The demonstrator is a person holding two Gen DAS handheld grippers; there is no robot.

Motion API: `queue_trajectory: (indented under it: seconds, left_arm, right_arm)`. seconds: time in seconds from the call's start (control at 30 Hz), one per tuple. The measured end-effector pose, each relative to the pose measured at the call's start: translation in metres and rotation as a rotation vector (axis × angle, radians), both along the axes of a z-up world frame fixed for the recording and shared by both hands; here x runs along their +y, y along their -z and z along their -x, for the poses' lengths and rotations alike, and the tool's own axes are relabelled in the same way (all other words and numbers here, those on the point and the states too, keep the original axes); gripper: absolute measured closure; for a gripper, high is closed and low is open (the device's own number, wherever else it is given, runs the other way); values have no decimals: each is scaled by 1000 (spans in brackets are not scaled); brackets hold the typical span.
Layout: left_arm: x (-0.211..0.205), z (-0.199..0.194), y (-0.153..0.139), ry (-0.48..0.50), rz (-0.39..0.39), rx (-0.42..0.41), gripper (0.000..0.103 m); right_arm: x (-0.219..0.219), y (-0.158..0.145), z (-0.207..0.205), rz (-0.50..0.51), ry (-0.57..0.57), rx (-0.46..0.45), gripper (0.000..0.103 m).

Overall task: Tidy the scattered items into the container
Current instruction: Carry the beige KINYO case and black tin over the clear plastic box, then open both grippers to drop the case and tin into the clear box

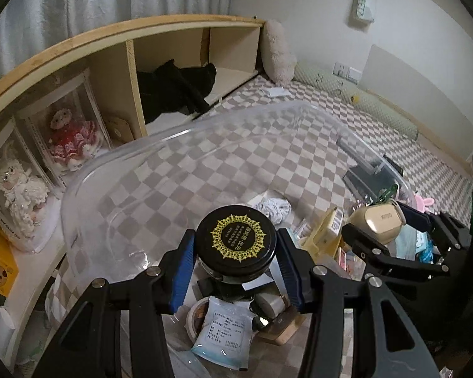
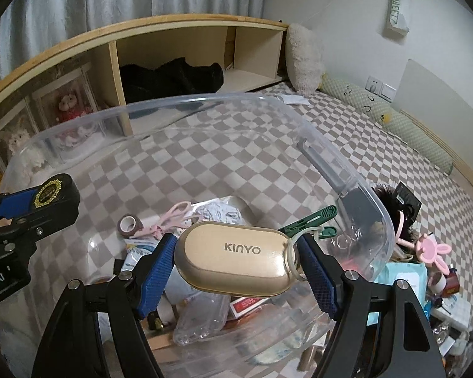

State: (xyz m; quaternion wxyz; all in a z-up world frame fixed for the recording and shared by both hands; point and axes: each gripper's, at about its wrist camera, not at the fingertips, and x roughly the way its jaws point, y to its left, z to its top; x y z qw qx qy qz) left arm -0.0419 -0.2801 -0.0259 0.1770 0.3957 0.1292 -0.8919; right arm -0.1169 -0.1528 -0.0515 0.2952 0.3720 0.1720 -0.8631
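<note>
Both grippers tilt downward over the clear plastic container (image 2: 347, 170), side by side. Left gripper (image 1: 236, 245) clamps a black jar (image 1: 235, 241) by its lid, which carries a gold ring of print too small to read. Right gripper (image 2: 236, 258) grasps a gold oval case (image 2: 233, 260) marked "KINYO". Behind, a wall hanging (image 2: 398, 9) reads "SWEET".

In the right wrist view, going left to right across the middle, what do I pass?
Black jar in the left hand-held gripper → roll of tape → gold KINYO case in the right hand-held gripper → green clothespin → pink bunny stick.
</note>
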Motion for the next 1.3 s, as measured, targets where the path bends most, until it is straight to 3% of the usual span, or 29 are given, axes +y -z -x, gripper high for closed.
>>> queue_trajectory:
  seconds: [0.43, 1.07, 1.17, 1.3]
  left_arm:
    - [6, 7, 10, 61, -34, -89, 53]
    - [7, 6, 9, 48, -15, -84, 53]
    - [7, 5, 8, 48, -19, -75, 50]
    - [8, 4, 4, 48, -15, -56, 38]
  right_arm:
    - [-14, 11, 1, -107, -40, -42, 25]
    - [-11, 19, 4, -138, -47, -70, 25]
    - [-11, 20, 3, -140, -60, -69, 25]
    - [-11, 16, -1, -133, -75, -34, 24]
